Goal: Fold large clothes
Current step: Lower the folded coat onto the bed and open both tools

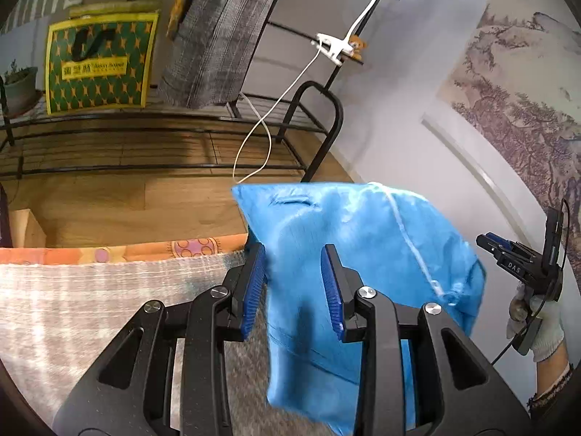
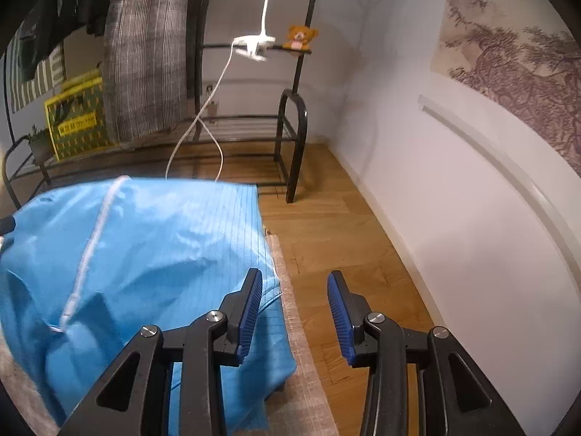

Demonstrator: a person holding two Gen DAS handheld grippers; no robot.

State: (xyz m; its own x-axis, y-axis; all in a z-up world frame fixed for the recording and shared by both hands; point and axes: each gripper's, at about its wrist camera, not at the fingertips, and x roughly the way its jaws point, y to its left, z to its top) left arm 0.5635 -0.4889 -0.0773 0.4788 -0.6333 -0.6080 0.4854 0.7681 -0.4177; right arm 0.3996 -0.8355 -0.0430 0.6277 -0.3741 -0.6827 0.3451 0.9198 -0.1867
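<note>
One blue garment (image 1: 348, 254) lies ahead of my left hand-held gripper (image 1: 294, 287), released; my right hand-held gripper (image 2: 295, 314), also released, hangs past its edge over bare floor (image 2: 326, 239).

You're in a lived-in home room: wood parquet floor (image 2: 326, 232), a black metal rack (image 1: 152, 138) with a potted plant (image 1: 18, 87), a small teddy bear (image 2: 300, 36), a clip lamp (image 2: 254, 45) and a landscape wall hanging (image 1: 515, 91).

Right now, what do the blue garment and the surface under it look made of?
Blue garment: thin, smooth woven synthetic, probably; slight sheen, fine grid lines, white zipper. Surface: grey-white textured cloth, perhaps woven or knit; matte, ribbed look.
</note>
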